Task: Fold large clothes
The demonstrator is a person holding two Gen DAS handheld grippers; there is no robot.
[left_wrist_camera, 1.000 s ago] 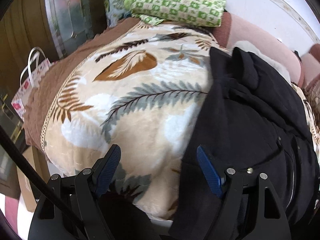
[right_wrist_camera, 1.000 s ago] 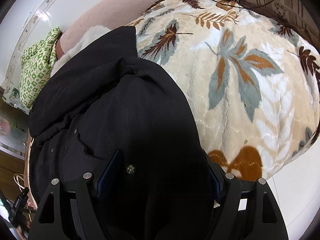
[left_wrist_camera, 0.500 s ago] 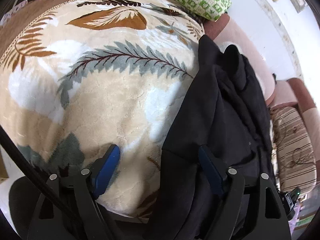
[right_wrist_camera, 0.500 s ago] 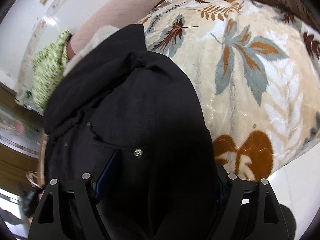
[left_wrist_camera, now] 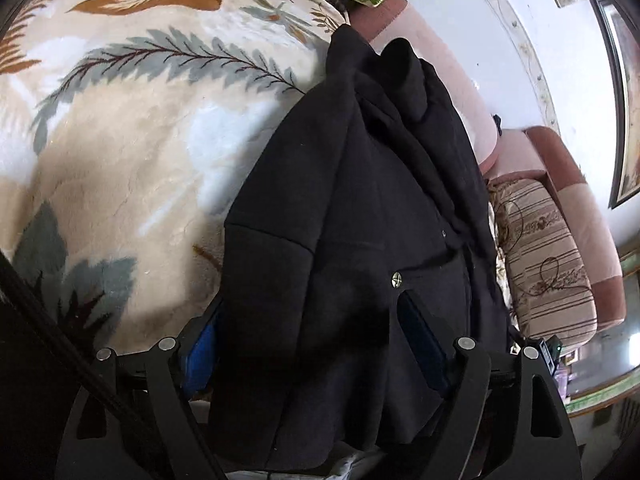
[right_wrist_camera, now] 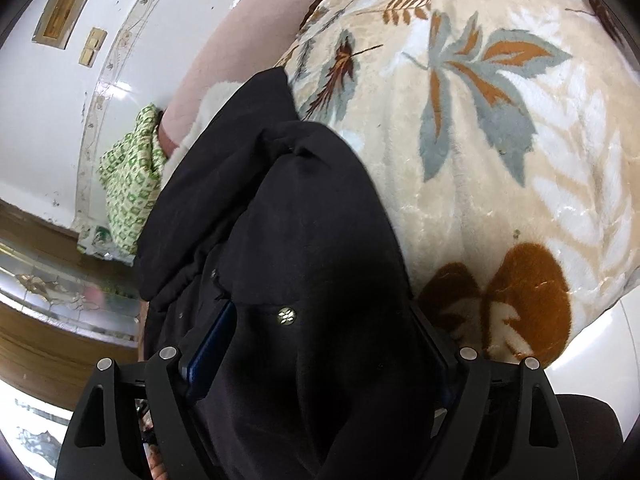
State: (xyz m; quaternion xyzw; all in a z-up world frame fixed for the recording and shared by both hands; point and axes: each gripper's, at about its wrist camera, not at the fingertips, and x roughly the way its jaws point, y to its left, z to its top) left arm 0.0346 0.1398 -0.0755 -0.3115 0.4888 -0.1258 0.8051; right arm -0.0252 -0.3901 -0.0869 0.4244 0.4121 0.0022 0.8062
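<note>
Since a moment ago, our left gripper has slid over the black coat, fabric now bunched between its spread fingers. Our right gripper likewise straddles the coat, which fills frame centre on the leaf blanket.

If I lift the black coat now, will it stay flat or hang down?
The black coat looks thick yet floppy: it already creases and drapes on the leaf blanket, so it would probably sag between both claws. Probably rather heavy too.
</note>
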